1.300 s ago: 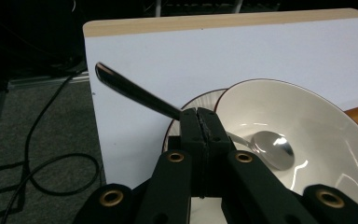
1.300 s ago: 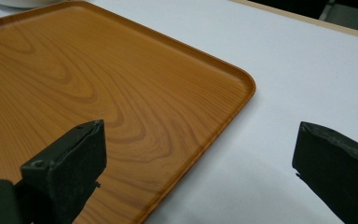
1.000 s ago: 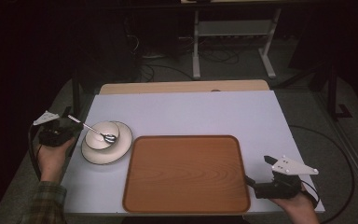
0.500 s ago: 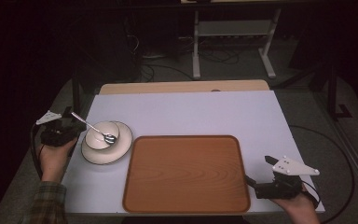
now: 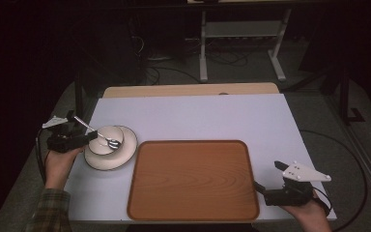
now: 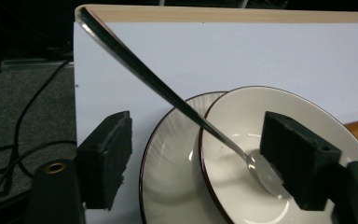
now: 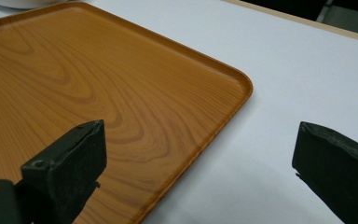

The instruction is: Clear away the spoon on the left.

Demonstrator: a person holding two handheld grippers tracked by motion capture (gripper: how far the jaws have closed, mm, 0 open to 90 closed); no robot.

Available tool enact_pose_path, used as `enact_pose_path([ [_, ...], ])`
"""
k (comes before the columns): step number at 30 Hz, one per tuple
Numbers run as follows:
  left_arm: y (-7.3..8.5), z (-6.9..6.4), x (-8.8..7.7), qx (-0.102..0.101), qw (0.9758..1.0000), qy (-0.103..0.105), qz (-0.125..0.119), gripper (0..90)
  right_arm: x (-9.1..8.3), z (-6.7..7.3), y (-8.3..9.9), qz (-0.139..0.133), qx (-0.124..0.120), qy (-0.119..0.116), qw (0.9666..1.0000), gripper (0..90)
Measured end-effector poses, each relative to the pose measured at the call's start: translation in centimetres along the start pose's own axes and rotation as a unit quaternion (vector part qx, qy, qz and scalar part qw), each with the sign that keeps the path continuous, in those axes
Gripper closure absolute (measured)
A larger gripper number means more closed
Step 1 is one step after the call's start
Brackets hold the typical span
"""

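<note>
We see our left tongs (image 5: 91,137) at the nine o'clock edge of the desk (image 5: 198,116), and their jaws have just been opening: they now stand wide, with the spoon (image 5: 96,132) loose between them, touched by neither pad in the left gripper view. The spoon's bowl rests in the small white bowl (image 5: 105,140), while its handle slants up and out toward ten o'clock, past the bowl's rim. The small bowl sits off-centre on a white plate (image 5: 125,153) with a dark rim, overlapping the plate's nine o'clock side. Just beside the plate, toward three o'clock, lies the wooden tray (image 5: 193,179), bare, at the desk's six o'clock edge. Our right tongs (image 5: 260,188) hover at about four o'clock, near the tray's corner, jaws spread wide with nothing between them; in the right gripper view one jaw sits over the tray's wood grain and the other over the white desk.
</note>
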State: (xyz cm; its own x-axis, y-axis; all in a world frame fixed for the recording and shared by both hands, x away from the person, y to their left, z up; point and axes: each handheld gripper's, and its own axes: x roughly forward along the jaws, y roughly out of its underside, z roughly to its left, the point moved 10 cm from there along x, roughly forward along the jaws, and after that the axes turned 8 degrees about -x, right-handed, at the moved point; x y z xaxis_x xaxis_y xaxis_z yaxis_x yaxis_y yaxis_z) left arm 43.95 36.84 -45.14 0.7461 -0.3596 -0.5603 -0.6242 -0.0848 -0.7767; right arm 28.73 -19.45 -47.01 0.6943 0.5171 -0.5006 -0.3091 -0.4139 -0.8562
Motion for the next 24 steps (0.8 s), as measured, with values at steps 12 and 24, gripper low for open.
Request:
enact_pose_path([
  [12,-0.7,0.3,1.8,-0.008,0.9999,0.000,-0.010,32.9,0.0,-0.1,0.1,0.000,0.001,-0.001,1.0000,2.3],
  [24,-0.6,0.4,1.6,-0.020,0.9996,0.012,-0.019,56.9,0.0,0.0,0.1,0.000,0.000,-0.002,1.0000,2.3],
])
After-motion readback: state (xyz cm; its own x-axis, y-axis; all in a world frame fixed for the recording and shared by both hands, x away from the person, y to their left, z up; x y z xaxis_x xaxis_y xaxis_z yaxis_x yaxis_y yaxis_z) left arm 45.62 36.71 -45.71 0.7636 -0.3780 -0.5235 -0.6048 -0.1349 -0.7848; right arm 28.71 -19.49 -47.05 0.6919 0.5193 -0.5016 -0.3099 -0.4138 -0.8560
